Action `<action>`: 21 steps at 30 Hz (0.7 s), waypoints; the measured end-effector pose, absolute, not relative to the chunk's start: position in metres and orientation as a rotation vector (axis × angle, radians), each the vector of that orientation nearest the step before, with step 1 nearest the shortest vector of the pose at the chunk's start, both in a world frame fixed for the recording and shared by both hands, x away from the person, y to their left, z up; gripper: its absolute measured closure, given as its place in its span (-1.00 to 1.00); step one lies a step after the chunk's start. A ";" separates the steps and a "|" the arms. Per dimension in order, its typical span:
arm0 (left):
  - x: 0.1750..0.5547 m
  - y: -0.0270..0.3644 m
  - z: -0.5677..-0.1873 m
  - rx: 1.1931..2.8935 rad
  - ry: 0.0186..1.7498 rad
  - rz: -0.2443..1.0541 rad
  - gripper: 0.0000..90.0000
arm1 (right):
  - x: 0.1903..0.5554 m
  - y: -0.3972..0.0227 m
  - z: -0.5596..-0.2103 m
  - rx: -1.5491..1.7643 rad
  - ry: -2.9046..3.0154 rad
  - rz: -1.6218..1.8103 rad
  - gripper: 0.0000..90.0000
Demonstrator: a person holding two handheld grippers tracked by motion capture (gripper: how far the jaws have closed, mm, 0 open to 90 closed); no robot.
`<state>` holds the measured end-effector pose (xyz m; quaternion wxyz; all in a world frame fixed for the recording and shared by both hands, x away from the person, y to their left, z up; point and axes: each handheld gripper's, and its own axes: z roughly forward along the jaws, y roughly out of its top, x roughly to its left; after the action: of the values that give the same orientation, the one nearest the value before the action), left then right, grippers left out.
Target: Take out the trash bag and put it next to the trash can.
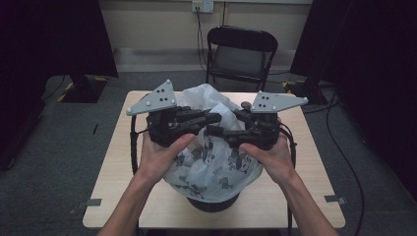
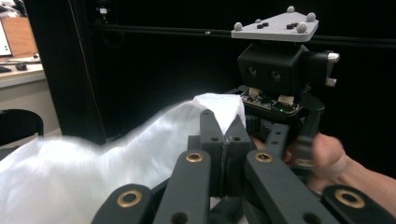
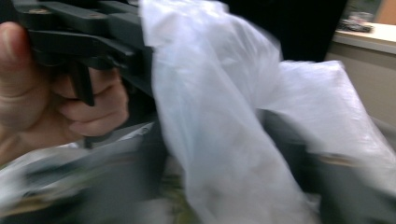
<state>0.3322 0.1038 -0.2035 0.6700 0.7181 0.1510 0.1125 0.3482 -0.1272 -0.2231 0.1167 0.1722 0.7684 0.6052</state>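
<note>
Grey carpet floor, cream back wall, dark curtains at both frame edges; light wood counter (image 1: 123, 162) at centre of the high view.

Item 1, centre left: left tool (image 1: 216, 118), held in the person's left hand (image 1: 160, 155), grey three-cornered plate on top. In the left gripper view its jaws stand together, clamped on a peak of the white plastic bag (image 2: 219, 105) at mid-frame.

Item 2, centre: white plastic bag (image 1: 211, 162), thin, translucent, printed with dark patches low down, heaped over a dark round container (image 1: 214, 202) at the lower middle of the counter. Its upper folds rise between the two tools.

Item 3, centre right: right tool (image 1: 212, 130), held in the right hand (image 1: 275, 157), pointing toward the left tool. Jaws part way apart; bag film drapes across the blurred right gripper view, and whether the pads press it cannot be told.

Item 4, upper centre: black folding chair (image 1: 241, 54) behind the counter, wall socket (image 1: 202, 5) above.
</note>
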 end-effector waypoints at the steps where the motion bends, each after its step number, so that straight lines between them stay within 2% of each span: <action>1: 0.332 0.106 -0.205 1.613 0.349 0.251 0.98 | 0.349 -0.127 -0.223 0.487 2.254 1.792 0.54; 2: 0.332 0.109 -0.206 1.607 0.362 0.255 0.88 | 0.348 -0.127 -0.223 0.500 2.237 1.802 0.72; 3: 0.332 0.109 -0.206 1.607 0.362 0.255 0.64 | 0.348 -0.127 -0.223 0.500 2.237 1.802 0.72; 4: 0.332 0.113 -0.207 1.606 0.393 0.264 0.64 | 0.348 -0.128 -0.223 0.512 2.209 1.800 0.87; 5: 0.333 0.118 -0.208 1.598 0.423 0.276 0.40 | 0.347 -0.131 -0.223 0.512 2.187 1.815 0.94; 7: 0.333 0.131 -0.212 1.591 0.463 0.307 0.08 | 0.347 -0.138 -0.224 0.535 2.152 1.853 0.98; 9: 0.332 0.149 -0.219 1.577 0.501 0.320 -0.12 | 0.348 -0.146 -0.224 0.559 2.121 1.874 0.99; 16: 0.325 0.203 -0.253 1.544 0.606 0.396 -0.39 | 0.350 -0.168 -0.219 0.610 2.052 1.899 0.99; 21: 0.332 0.224 -0.278 1.561 0.665 0.373 -0.62 | 0.348 -0.170 -0.219 0.604 2.038 1.901 0.99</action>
<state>0.3320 0.2235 -0.2784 0.6457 0.6862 0.2921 0.1640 0.3476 -0.1701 -0.2192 0.1444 0.2097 0.7071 0.6596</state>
